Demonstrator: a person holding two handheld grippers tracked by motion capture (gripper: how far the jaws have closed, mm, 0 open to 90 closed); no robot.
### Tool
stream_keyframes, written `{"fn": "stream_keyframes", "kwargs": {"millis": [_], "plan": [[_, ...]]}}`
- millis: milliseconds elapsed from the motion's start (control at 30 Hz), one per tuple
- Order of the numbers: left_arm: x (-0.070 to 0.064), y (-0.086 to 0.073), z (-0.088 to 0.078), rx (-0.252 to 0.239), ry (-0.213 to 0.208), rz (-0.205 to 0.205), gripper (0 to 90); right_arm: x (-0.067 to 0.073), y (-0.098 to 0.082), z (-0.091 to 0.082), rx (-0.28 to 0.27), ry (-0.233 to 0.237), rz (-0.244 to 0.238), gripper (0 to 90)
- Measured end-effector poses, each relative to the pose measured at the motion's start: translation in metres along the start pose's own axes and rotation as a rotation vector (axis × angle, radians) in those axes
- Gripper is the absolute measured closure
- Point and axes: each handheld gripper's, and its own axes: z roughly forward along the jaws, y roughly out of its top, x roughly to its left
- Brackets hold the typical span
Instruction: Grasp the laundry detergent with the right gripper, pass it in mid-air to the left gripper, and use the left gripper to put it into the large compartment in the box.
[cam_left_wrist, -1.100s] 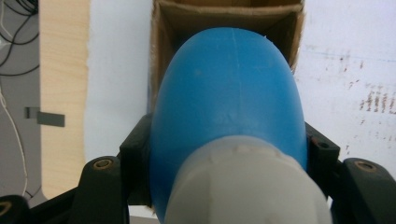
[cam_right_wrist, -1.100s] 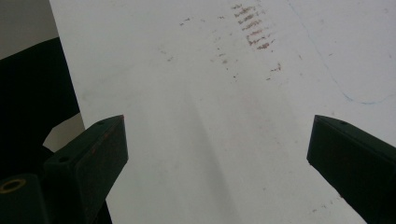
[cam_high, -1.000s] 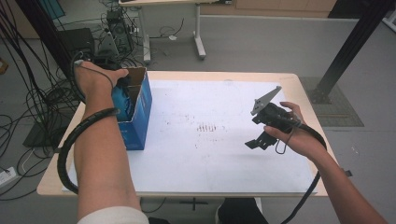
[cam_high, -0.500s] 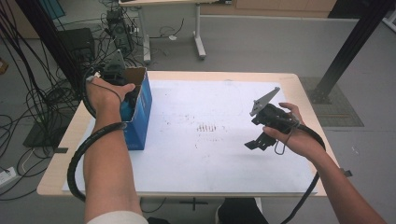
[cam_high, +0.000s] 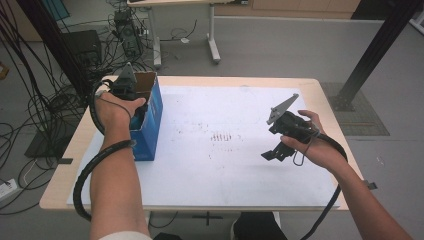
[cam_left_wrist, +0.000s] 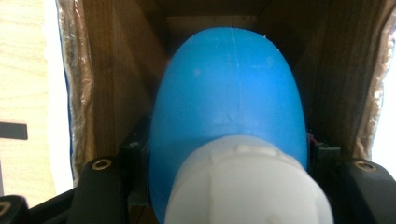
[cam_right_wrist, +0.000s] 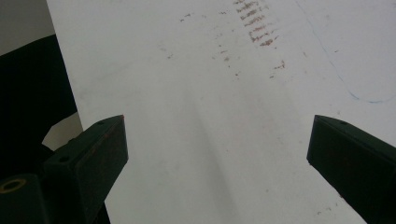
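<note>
Left claw (cam_high: 131, 102) reached down into the open top of a blue carton (cam_high: 150, 120) standing at the left edge of the worktop (cam_high: 240, 82). In the high view the hand (cam_high: 116, 107) and the carton's rim hid the fingertips; only the grey plate and the black body showed above the opening.

Left gripper view: claw clenched on a blue bottle (cam_left_wrist: 229, 98) with a white cap (cam_left_wrist: 247, 186). The bottle sat between the two black jaws, cap toward the camera, rounded blue body pointing away into the carton. It covered most of the jaws; only their shoulders showed at the lower corners. Brown cardboard walls (cam_left_wrist: 116, 79) stood close on both sides, taped edges (cam_left_wrist: 74, 74) catching light. The carton floor past the bottle was dark and hard to make out; whether the bottle touched it could not be told.

Right claw (cam_high: 272, 152) hung above the white sheet (cam_high: 240, 175) on the right half of the worktop, well apart from the carton, pointing down and leftward. Right gripper view: jaws stood wide, released, nothing between them, white sheet below. Faint reddish smudges (cam_right_wrist: 257, 23) marked the sheet farther out, also a thin curved blue line (cam_right_wrist: 336, 70), cut off at the frame edge.
</note>
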Motion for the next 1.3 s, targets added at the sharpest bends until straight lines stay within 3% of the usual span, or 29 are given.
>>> {"fn": "stream_keyframes", "kwargs": {"millis": [1300], "plan": [[0.0007,-0.0009,-0.0003,0.008,-0.009,-0.01,36.9,-0.0024,-0.0019,-0.0004,0.006,-0.002,0.0,5.2]]}}
